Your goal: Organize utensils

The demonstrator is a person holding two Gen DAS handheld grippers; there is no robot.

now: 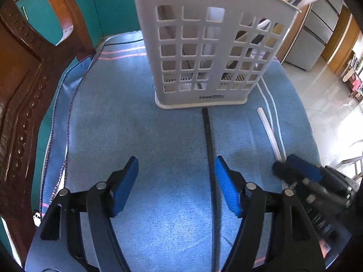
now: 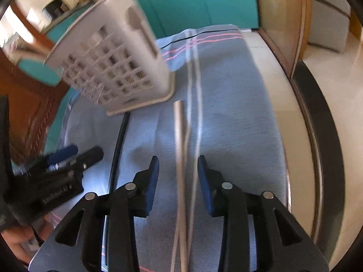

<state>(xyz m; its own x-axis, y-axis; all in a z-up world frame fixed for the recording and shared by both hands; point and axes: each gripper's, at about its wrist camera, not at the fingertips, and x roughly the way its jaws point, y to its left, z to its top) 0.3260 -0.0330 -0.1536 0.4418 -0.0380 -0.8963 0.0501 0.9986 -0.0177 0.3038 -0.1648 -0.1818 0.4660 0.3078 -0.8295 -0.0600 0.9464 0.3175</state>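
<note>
A white lattice utensil holder (image 1: 204, 52) stands on a blue towel (image 1: 136, 124) and holds a few utensils; it also shows in the right wrist view (image 2: 113, 68). A black stick (image 1: 209, 140) lies on the towel, running from the holder's base toward me, just inside my left gripper's right finger. My left gripper (image 1: 175, 174) is open and empty above the towel. A pale clear stick (image 2: 180, 158) lies between the fingers of my right gripper (image 2: 178, 170), which is open above it. The right gripper also appears at the right of the left wrist view (image 1: 292, 170).
A carved wooden chair back (image 1: 25, 90) stands at the left. Teal panels (image 2: 192, 2) are behind the towel. The round table's rim (image 2: 315, 136) curves on the right, with tiled floor (image 1: 329, 104) beyond. White stripes (image 2: 195, 79) run along the towel.
</note>
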